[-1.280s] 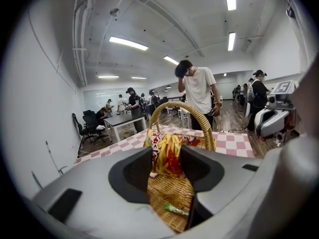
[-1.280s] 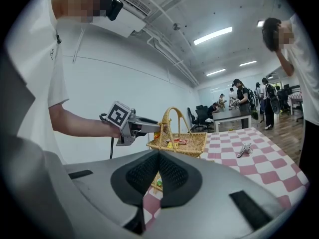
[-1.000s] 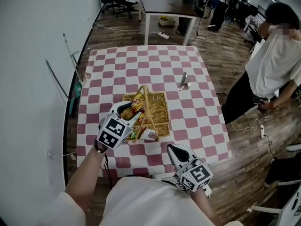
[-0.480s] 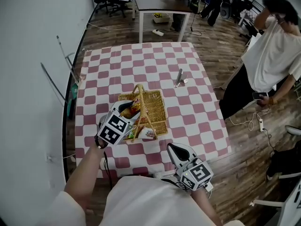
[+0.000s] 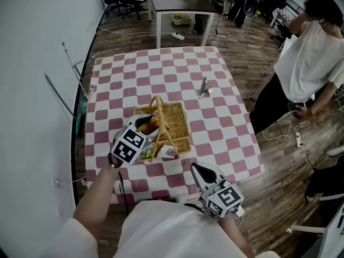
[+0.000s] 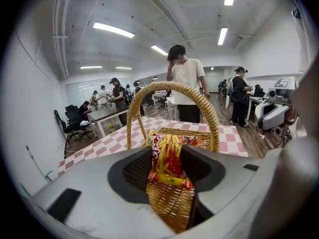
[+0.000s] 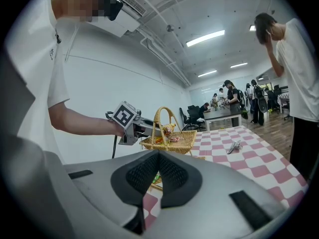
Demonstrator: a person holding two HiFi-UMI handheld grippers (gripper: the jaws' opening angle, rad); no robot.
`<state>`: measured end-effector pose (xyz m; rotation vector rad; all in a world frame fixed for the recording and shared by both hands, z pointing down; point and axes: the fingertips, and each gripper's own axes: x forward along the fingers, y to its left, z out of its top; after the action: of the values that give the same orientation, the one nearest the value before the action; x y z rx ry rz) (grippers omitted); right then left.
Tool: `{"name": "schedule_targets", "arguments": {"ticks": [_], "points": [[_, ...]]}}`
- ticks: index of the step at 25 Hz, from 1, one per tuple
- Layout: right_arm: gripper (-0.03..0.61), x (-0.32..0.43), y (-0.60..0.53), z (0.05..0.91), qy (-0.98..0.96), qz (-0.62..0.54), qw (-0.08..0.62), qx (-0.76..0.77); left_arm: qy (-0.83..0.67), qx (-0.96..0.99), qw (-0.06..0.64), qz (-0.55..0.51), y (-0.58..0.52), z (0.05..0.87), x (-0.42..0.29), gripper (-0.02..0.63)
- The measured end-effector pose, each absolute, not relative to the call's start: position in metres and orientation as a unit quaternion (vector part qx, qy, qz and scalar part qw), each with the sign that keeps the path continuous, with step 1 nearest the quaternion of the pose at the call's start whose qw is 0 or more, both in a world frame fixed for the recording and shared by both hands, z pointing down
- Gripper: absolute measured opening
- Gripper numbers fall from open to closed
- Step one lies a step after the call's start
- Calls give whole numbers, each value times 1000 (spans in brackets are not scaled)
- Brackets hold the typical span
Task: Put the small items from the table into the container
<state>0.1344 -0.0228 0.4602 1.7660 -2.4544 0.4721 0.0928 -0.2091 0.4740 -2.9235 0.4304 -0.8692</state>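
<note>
The left tongs' [image 6: 170, 180] jaws were opening, pads touching a snack packet [image 6: 167, 156] upright over the wicker basket [image 5: 180, 123]. The right tongs [image 7: 158, 159], jaws together and empty, hung at the near edge of the red-checked bench [image 5: 215, 128]. Wooden floor [image 5: 269, 160] surrounded it, and a person [image 5: 306, 63] stood nearby.

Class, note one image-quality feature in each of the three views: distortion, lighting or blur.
Head view: wide lens bows the checked table. Left gripper view: fisheye, black corners, glaring ceiling lights, snack packet sharp. Right gripper view: fisheye too, black rim, evenly lit.
</note>
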Motion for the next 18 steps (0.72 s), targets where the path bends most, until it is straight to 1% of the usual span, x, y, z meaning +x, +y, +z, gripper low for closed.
{"name": "schedule_targets", "arguments": {"ticks": [7, 9, 18], "points": [[0, 135, -23, 460, -801, 154, 41, 576, 144, -952, 12, -269, -211, 473, 92, 206], [0, 136, -24, 460, -802, 154, 40, 576, 146, -953, 10, -267, -212, 471, 92, 219], [0, 136, -22, 457, -805, 152, 39, 572, 165, -952, 6, -258, -210, 468, 83, 218]]}}
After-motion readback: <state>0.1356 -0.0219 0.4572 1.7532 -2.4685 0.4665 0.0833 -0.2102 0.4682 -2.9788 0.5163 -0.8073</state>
